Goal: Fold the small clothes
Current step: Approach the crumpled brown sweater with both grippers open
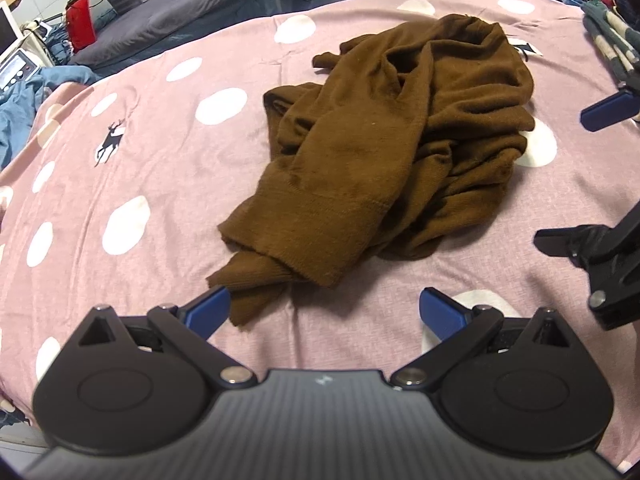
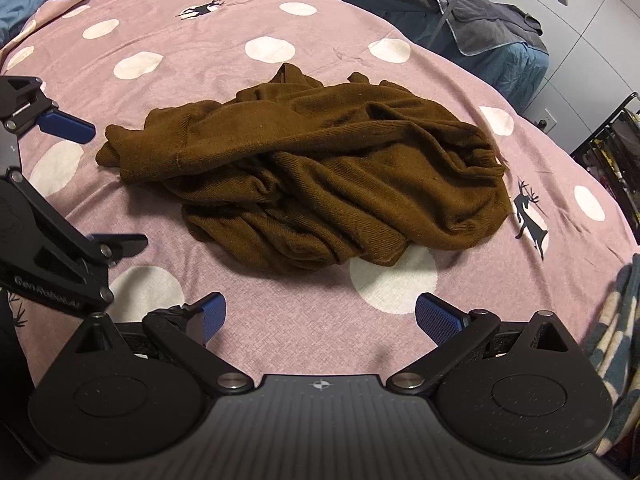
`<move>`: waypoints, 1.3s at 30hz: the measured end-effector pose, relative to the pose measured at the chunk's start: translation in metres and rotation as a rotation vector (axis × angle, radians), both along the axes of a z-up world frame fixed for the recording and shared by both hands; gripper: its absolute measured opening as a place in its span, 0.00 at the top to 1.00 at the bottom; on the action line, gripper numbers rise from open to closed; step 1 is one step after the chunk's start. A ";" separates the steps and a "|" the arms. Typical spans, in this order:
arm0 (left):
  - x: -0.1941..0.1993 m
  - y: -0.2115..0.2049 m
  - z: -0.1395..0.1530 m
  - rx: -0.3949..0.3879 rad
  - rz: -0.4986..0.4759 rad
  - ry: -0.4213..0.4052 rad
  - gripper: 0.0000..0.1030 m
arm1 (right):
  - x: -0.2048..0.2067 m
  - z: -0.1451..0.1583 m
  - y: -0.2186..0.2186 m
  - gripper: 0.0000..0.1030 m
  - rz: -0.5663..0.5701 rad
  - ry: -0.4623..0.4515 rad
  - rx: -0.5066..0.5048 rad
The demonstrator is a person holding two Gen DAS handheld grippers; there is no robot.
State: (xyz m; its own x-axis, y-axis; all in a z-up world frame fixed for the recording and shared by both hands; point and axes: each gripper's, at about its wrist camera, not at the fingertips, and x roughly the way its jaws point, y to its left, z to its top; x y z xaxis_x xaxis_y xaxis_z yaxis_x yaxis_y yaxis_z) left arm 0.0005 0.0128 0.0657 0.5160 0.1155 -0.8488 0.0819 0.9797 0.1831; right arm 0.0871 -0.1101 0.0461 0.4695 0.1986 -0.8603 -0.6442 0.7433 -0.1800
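A brown knitted garment (image 1: 384, 148) lies crumpled in a heap on the pink spotted bedsheet (image 1: 132, 160); the right wrist view shows the same brown garment (image 2: 320, 172) mid-bed. My left gripper (image 1: 324, 312) is open just short of the garment's nearest end, and its left finger touches or nearly touches a fabric tip. Also open, my right gripper (image 2: 320, 316) hovers over bare sheet (image 2: 280, 320) a short way from the heap. Each gripper appears in the other's view: the right gripper (image 1: 580, 176) at the right edge, the left gripper (image 2: 108, 188) at the left edge. Nothing is held.
A striped teal and cream cloth (image 2: 616, 320) lies at the bed's right edge. Blue fabric (image 1: 24, 104) is bunched at the far left. A second bed with grey covers (image 1: 188, 16) and a red item (image 1: 80, 26) stand behind. Shelving (image 2: 612, 148) is at the right.
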 end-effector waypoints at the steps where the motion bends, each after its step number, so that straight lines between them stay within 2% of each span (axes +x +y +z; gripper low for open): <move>1: 0.000 0.001 0.000 0.002 0.002 -0.001 0.00 | -0.001 0.000 -0.001 0.00 0.001 -0.001 0.002; 26: -0.005 0.008 0.005 0.033 0.008 0.007 0.00 | -0.006 0.009 -0.006 0.00 0.003 -0.033 0.022; 39: -0.008 0.010 0.002 0.033 0.012 0.014 0.00 | -0.012 0.010 -0.008 0.00 -0.017 -0.028 0.067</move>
State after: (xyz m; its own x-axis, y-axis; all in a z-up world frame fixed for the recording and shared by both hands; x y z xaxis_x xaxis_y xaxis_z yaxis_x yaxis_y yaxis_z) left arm -0.0075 0.0228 0.0679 0.5027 0.1499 -0.8514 0.0725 0.9741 0.2144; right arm 0.0755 -0.1178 0.0566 0.4968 0.2467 -0.8320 -0.6270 0.7649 -0.1476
